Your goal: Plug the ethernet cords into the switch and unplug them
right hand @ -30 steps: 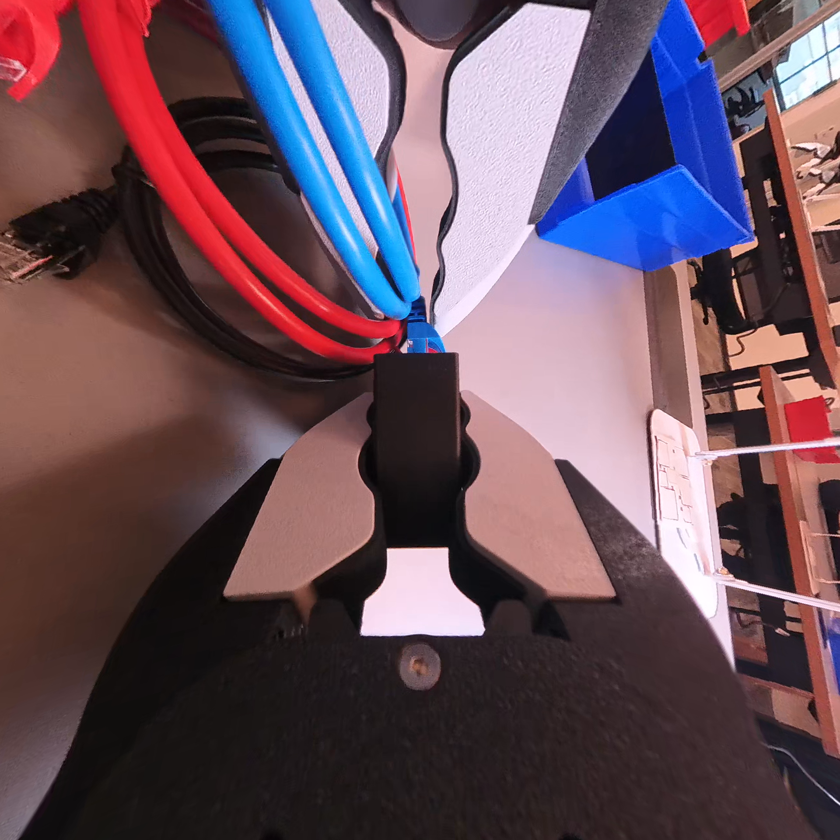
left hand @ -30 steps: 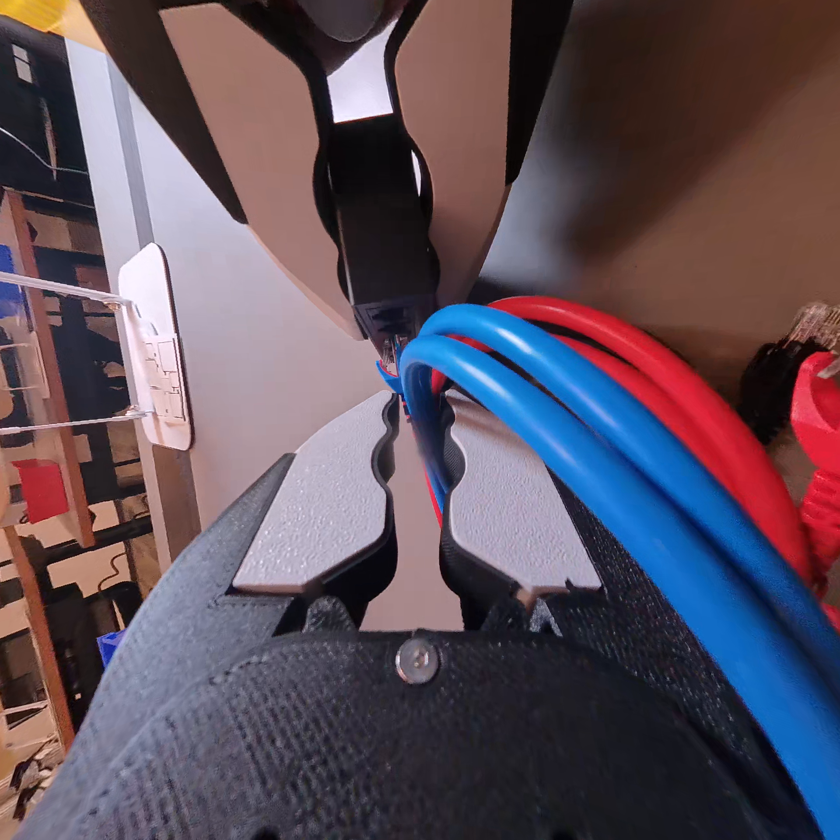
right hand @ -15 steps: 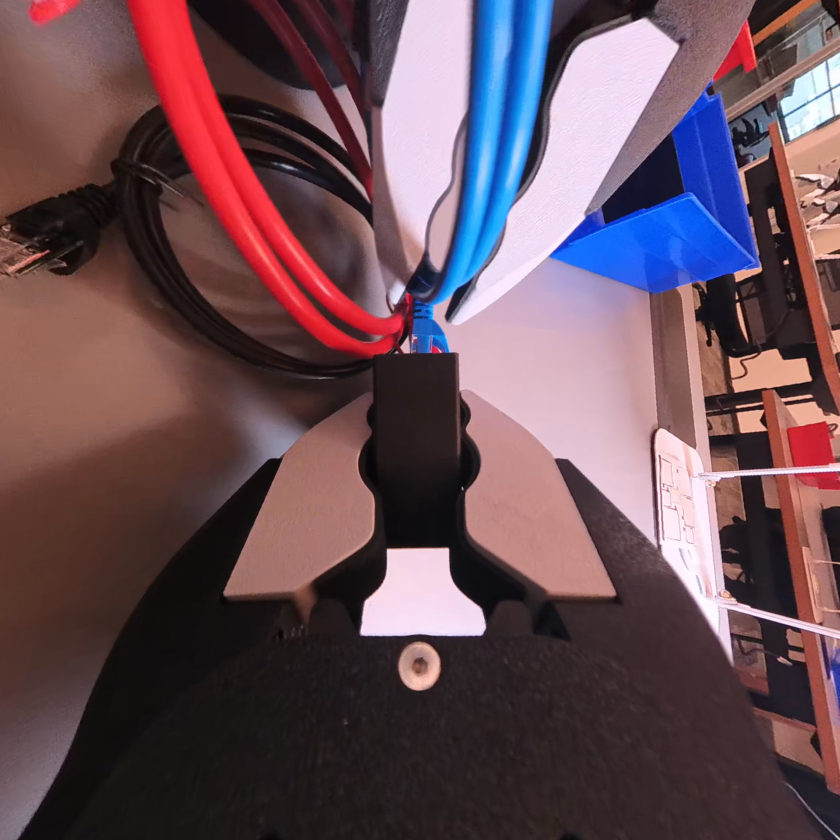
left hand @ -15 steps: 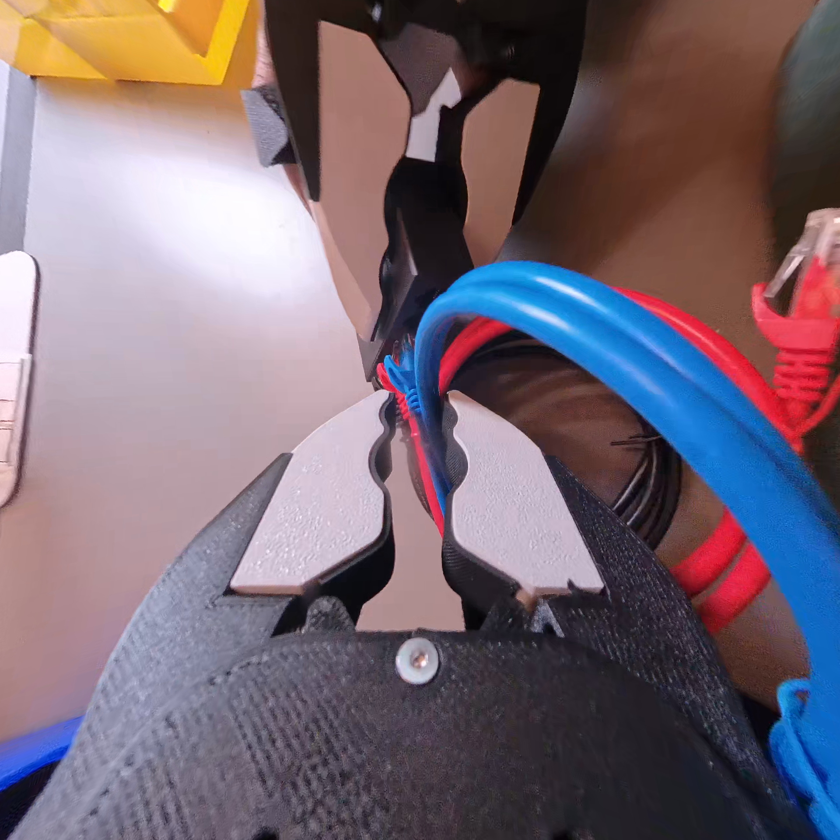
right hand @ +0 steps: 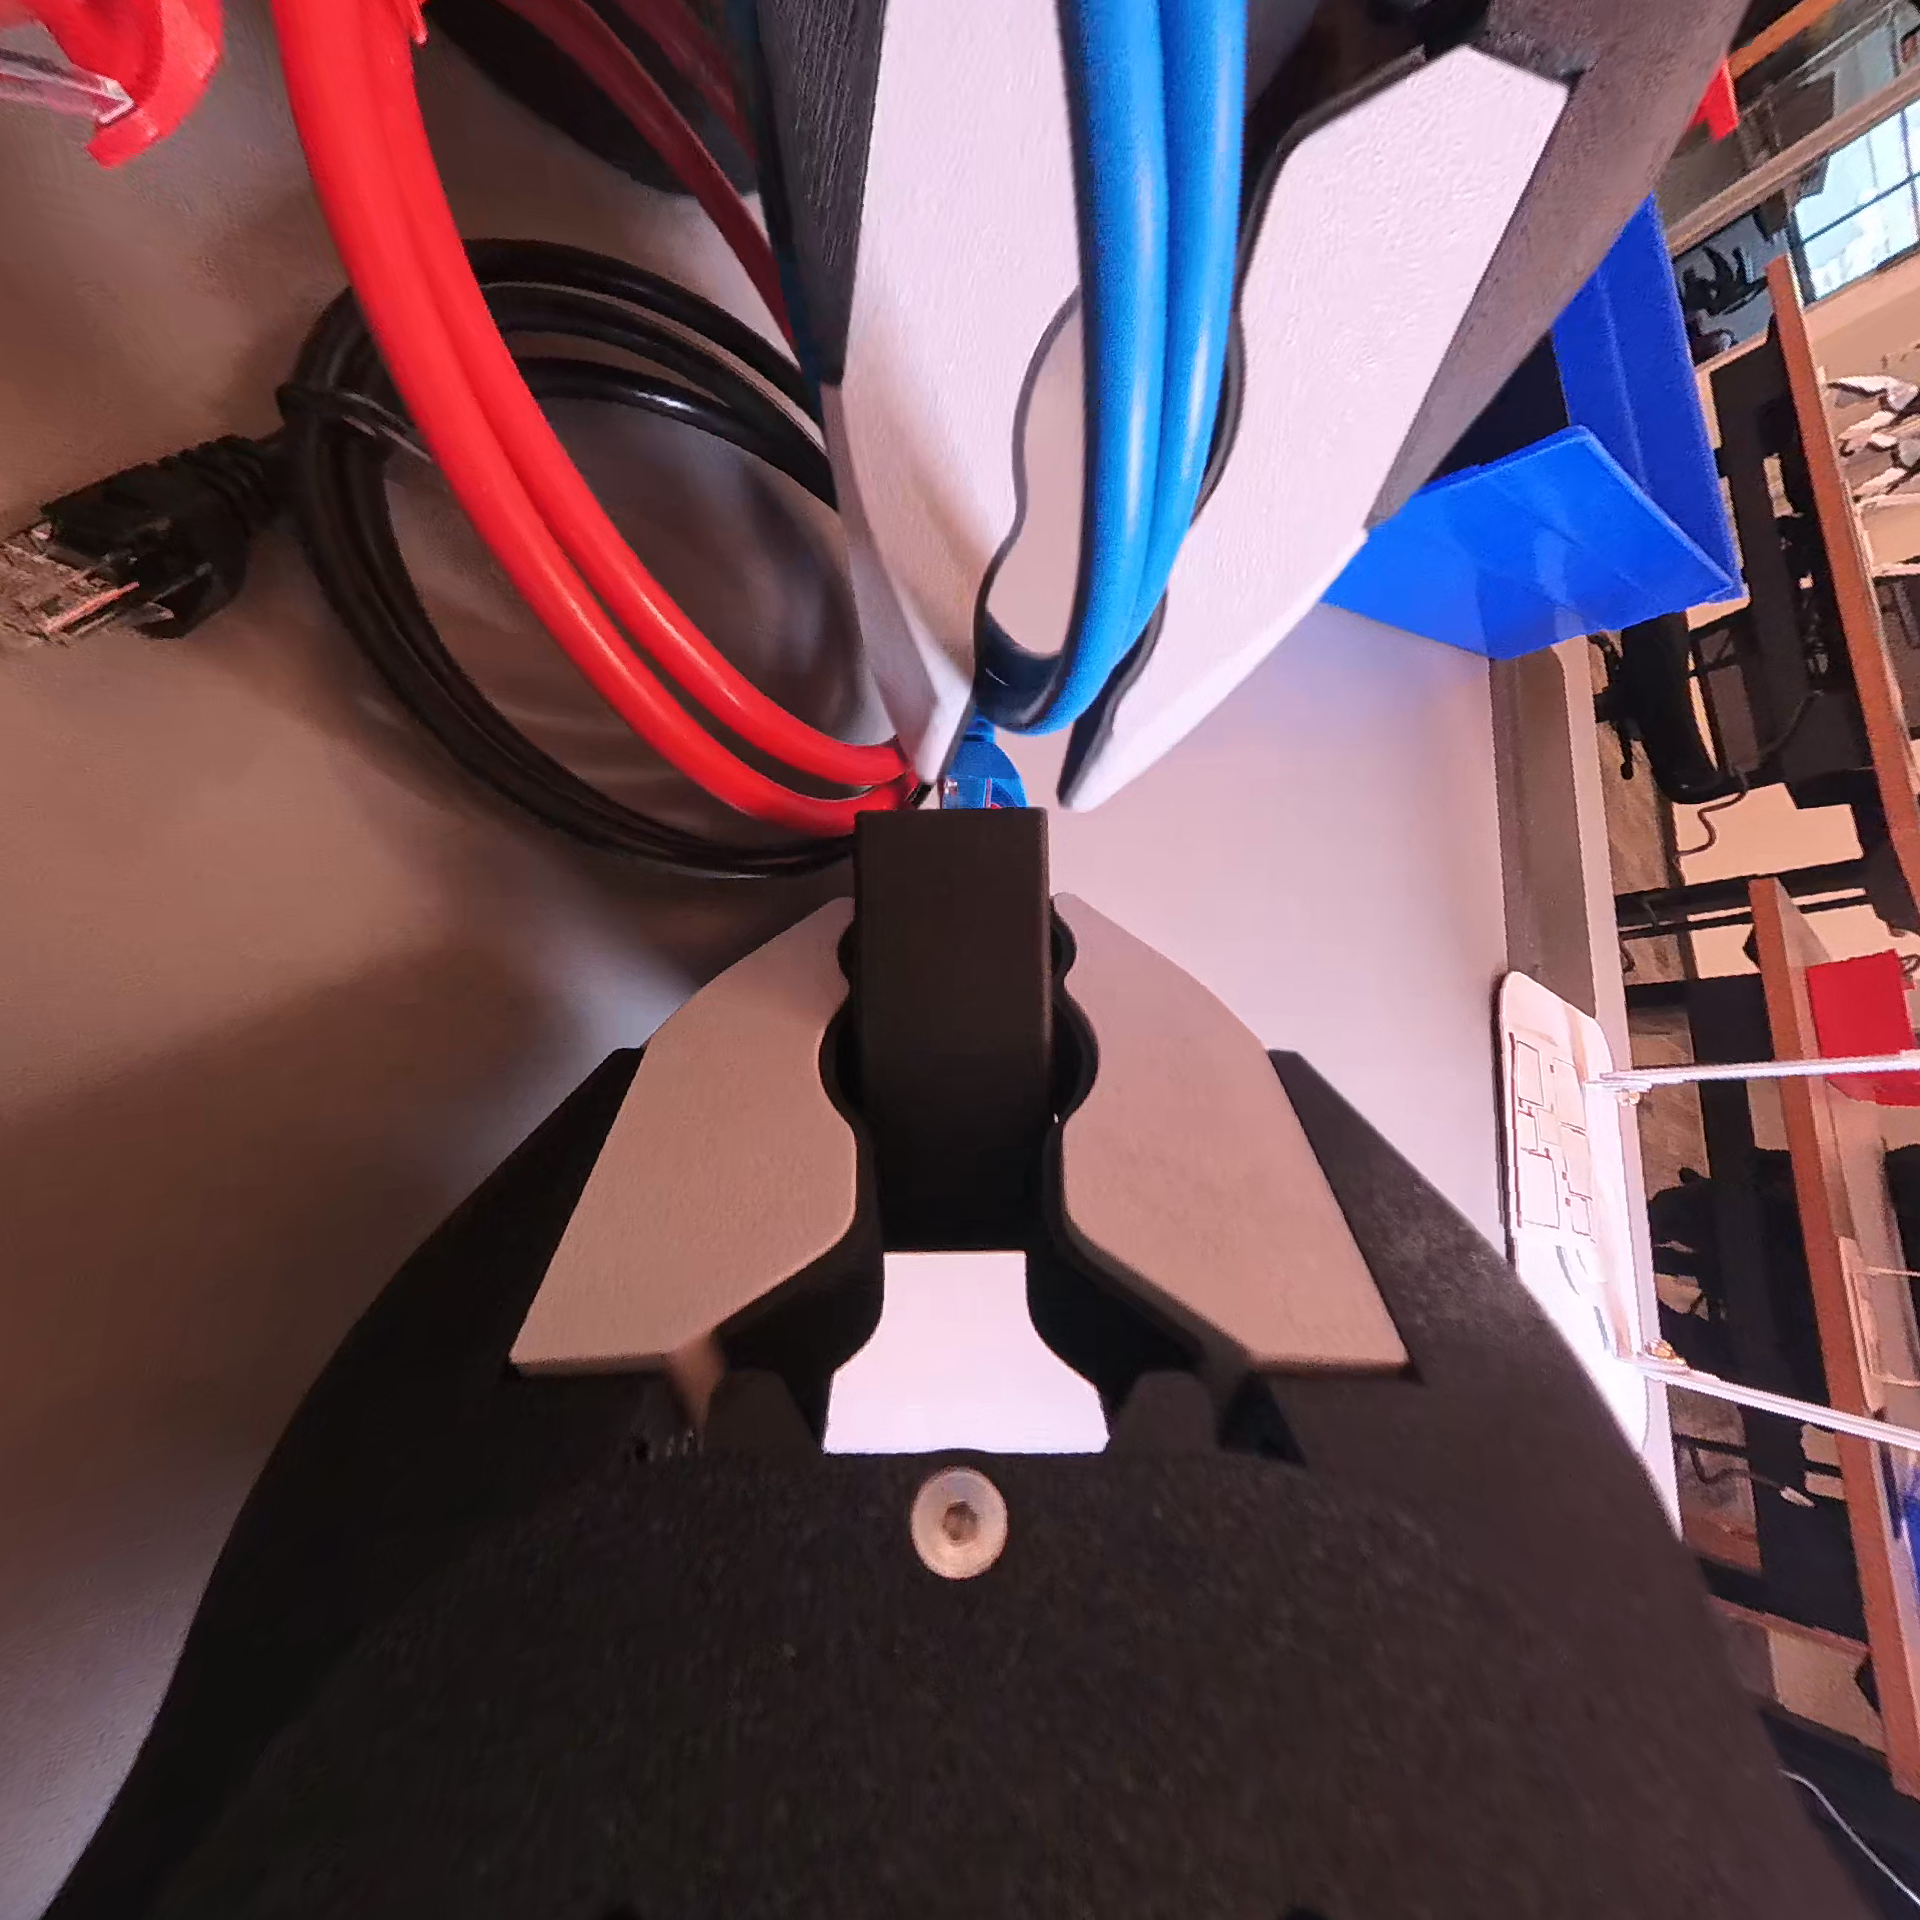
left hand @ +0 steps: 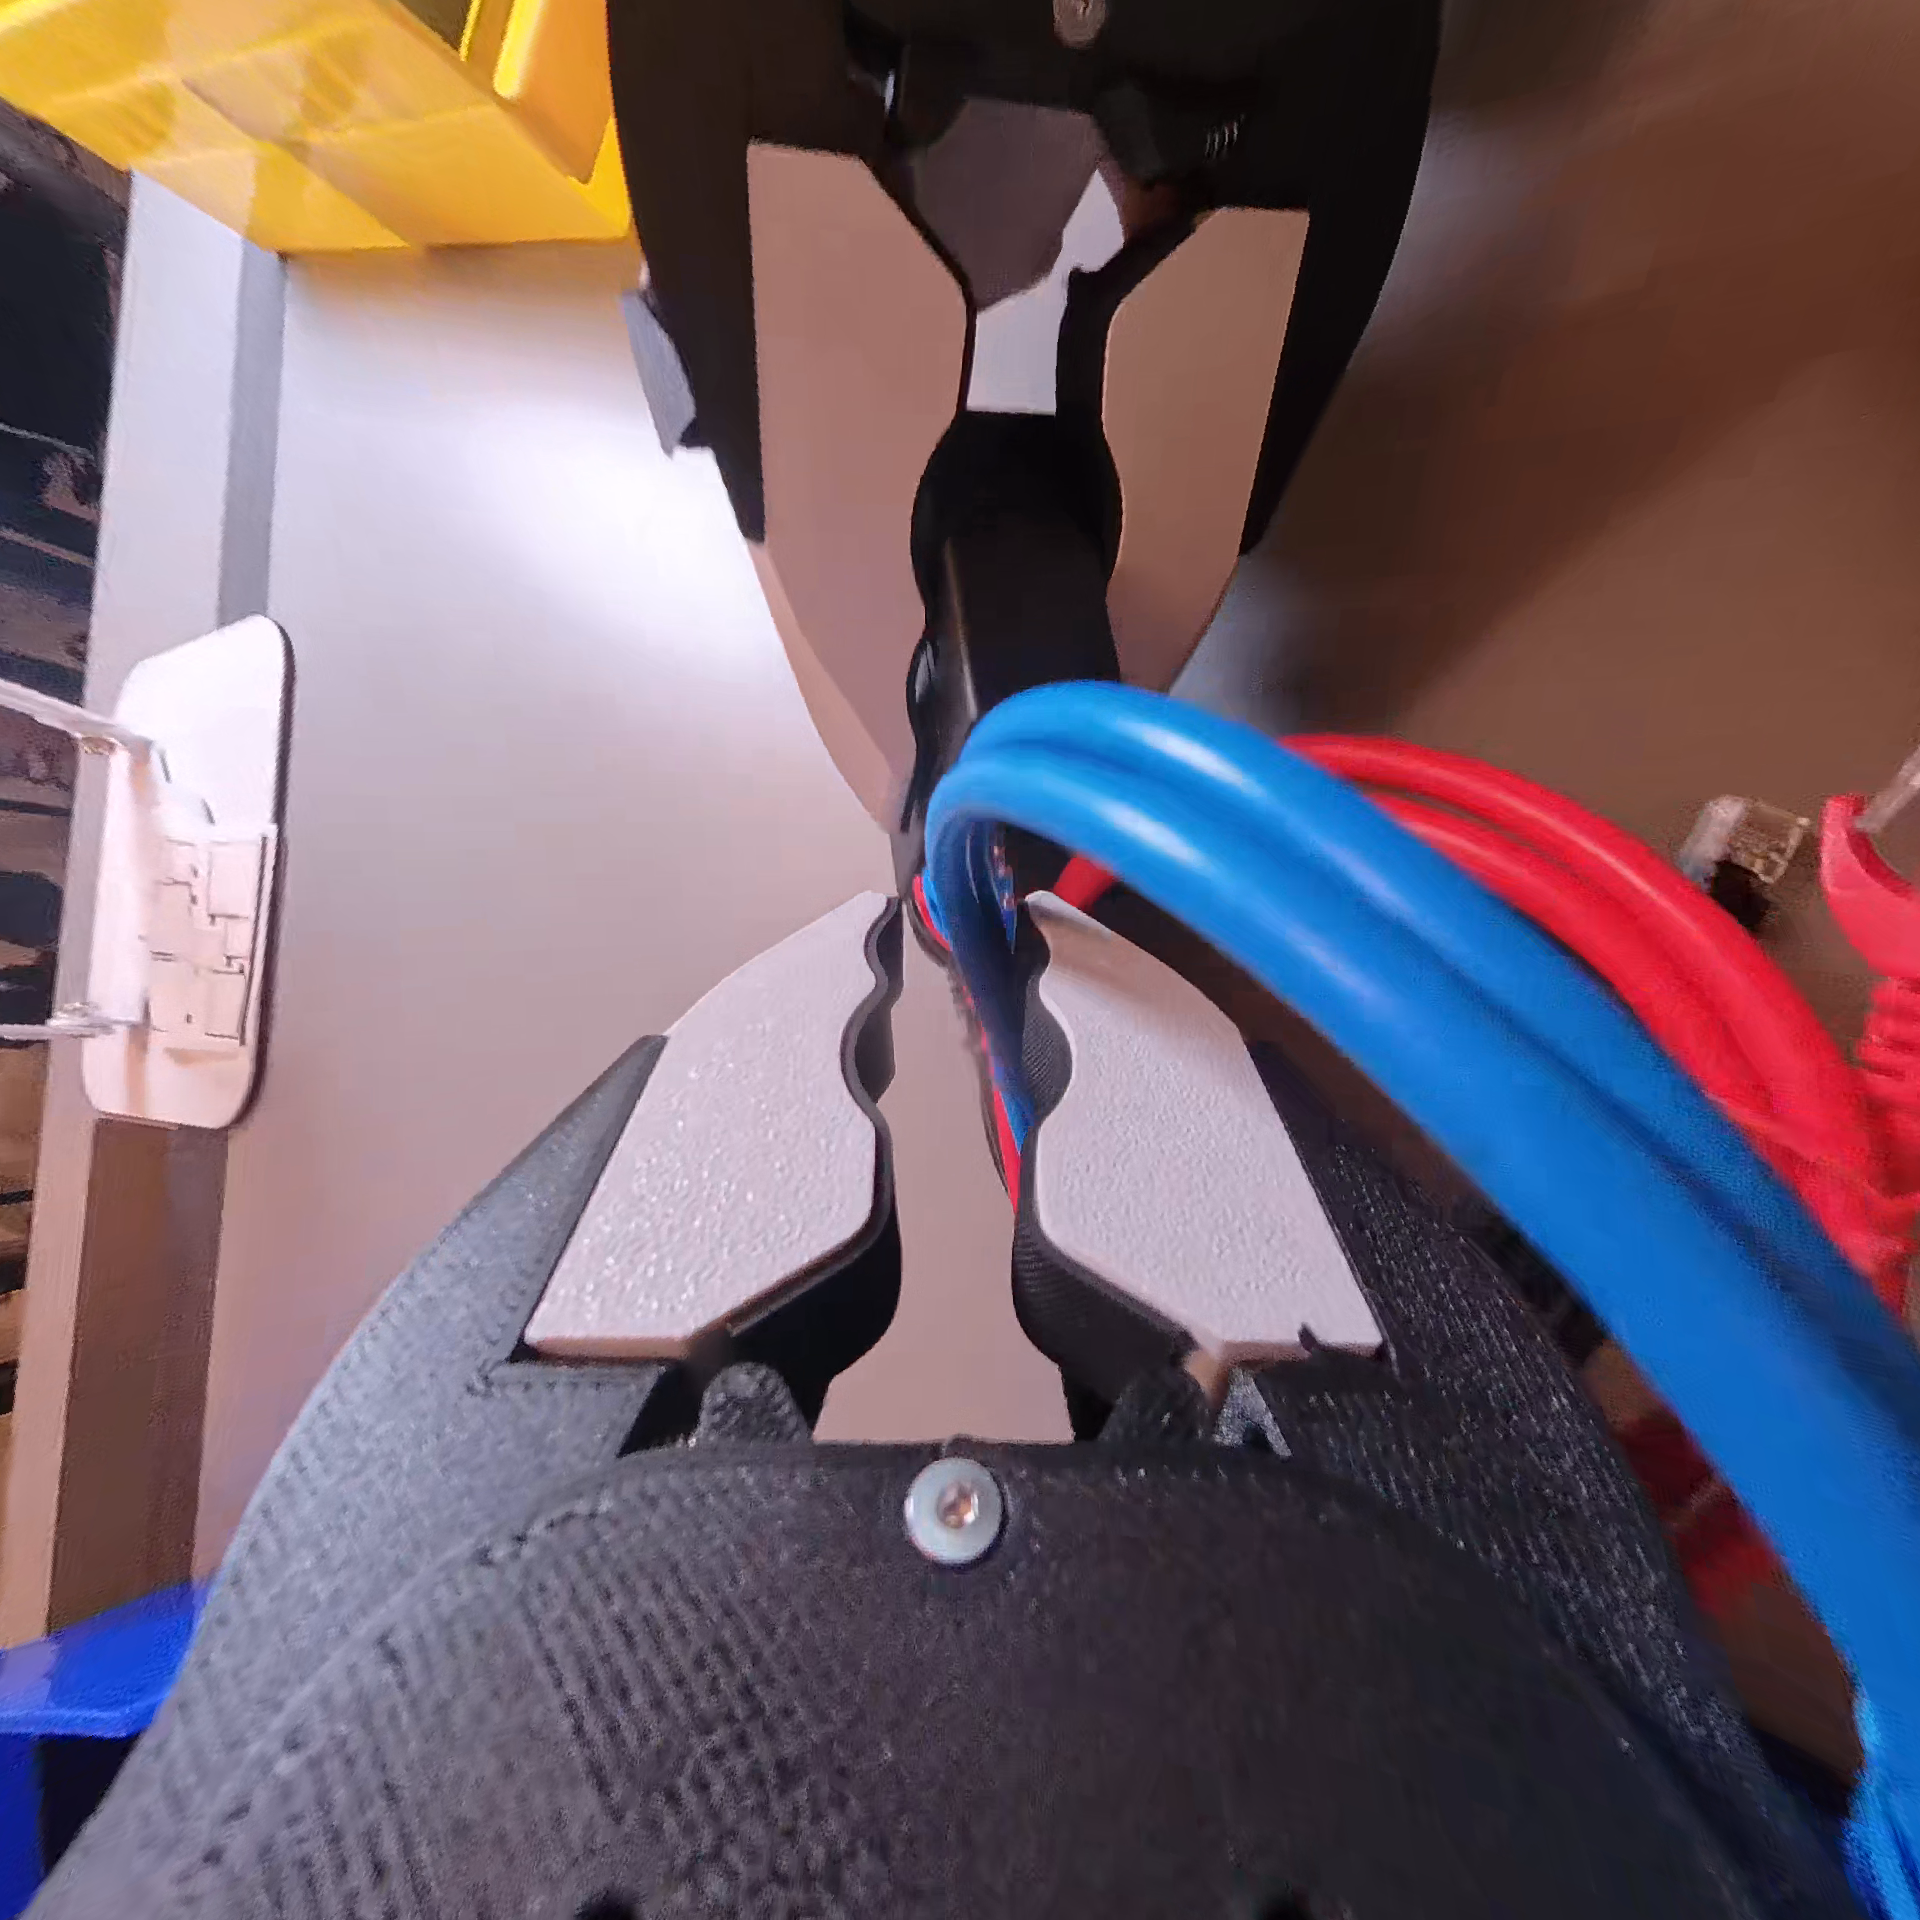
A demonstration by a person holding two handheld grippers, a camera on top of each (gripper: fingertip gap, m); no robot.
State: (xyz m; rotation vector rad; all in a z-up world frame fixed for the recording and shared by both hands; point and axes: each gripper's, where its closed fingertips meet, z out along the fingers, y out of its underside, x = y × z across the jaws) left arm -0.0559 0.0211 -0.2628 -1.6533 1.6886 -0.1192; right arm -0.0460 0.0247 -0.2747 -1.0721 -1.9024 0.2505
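Observation:
My right gripper is shut on a small black switch and holds it above the table. The switch also shows in the left wrist view, between the right gripper's fingers. A blue plug sits at the switch's front face, with the end of a red cord beside it. My left gripper is shut on the blue cord just behind that plug. Its fingers straddle the blue cord. How deep the plug sits is hidden.
A coiled black cord with a loose plug lies on the table. A loose red plug hangs at the right. A yellow bin, a blue bin and a white tag plate stand along the table edge. The tips of both grippers are at nearly the same place.
The left gripper has rolled and shifted around the blue cord, so the cord now runs between its fingers in the right view. The right gripper keeps the switch still.

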